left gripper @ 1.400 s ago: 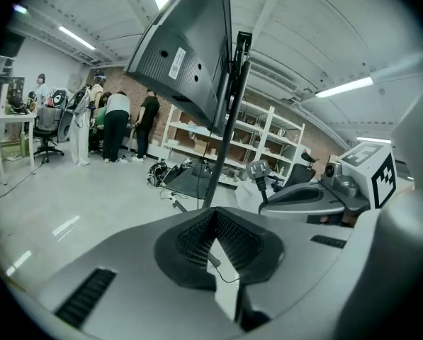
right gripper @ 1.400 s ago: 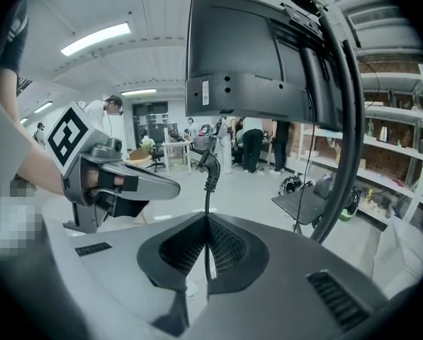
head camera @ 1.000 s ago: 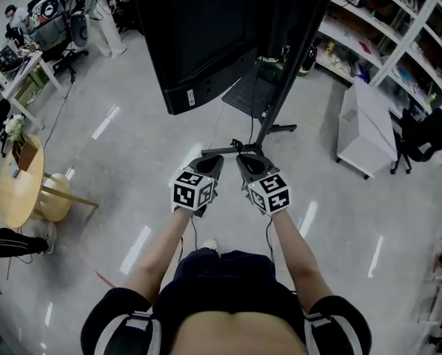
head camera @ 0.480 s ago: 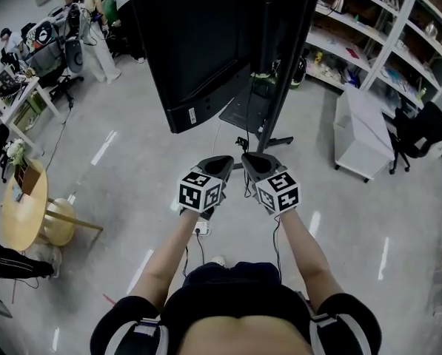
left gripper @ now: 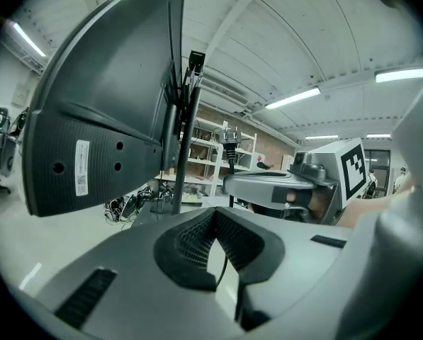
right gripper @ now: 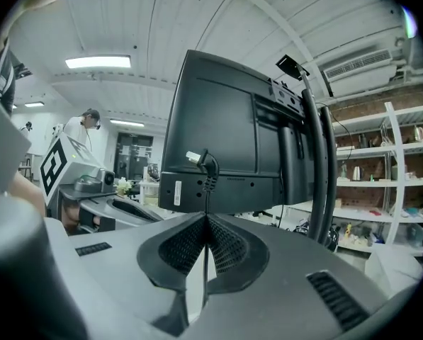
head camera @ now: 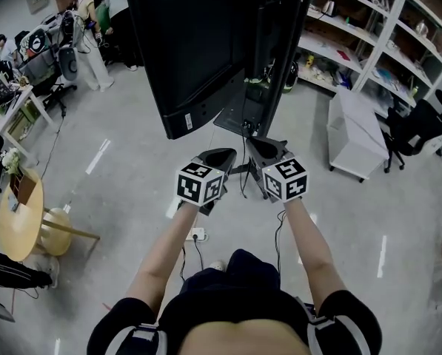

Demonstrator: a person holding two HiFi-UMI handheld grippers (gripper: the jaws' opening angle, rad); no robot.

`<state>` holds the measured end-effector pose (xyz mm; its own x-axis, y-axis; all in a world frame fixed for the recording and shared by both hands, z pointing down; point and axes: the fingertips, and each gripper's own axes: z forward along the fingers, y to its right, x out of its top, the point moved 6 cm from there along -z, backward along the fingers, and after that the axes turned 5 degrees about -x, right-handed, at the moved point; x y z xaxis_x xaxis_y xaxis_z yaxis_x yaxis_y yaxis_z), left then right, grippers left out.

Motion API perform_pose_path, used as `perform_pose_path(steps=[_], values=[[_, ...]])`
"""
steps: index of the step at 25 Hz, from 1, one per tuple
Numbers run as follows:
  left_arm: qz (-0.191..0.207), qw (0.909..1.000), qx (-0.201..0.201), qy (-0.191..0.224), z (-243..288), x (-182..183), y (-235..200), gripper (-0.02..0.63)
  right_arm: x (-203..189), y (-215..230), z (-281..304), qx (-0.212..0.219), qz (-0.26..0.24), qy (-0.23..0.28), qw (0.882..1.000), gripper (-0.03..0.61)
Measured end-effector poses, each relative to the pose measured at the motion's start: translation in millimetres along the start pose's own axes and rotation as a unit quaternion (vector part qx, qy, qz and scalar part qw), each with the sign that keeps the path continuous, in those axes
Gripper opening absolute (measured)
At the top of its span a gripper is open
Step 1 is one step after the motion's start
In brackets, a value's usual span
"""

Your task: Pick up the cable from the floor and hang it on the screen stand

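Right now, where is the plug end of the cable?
In the right gripper view the plug sticks up just above the shut right gripper, in front of the back of the screen.

Cable (head camera: 242,180) hangs between left gripper (head camera: 219,156) and right gripper (head camera: 268,148) under screen (head camera: 198,43).

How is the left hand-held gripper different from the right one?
The grey right hand-held gripper pinches the thin black cable just below its plug, which sticks up; the grey left hand-held gripper pinches plain cable. The right one is nearer the black stand pole, the left nearer the black screen. Both are shut.
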<state>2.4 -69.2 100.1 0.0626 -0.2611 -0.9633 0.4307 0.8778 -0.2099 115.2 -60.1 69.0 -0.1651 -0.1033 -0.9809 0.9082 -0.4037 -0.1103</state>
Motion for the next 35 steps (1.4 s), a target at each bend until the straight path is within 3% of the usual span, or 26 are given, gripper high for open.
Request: perform_pose_path(steps=[11,19,25,35], values=[[0.039,0.9991,-0.011,0.011,27,52,-16,0.006,58,43,39,0.002,-0.05,0.032,0.998,0.023],[0.063,0.9977,-0.01,0.026,64,103,-39,0.006,102,98,87,0.005,-0.078,0.065,0.995,0.023],[0.042,0.9976,-0.005,0.055,91,145,-65,0.006,145,130,115,0.01,-0.107,0.09,0.99,0.023],[0.064,0.9953,-0.001,0.072,120,189,-88,0.006,187,162,135,0.014,-0.132,0.117,0.984,0.023]])
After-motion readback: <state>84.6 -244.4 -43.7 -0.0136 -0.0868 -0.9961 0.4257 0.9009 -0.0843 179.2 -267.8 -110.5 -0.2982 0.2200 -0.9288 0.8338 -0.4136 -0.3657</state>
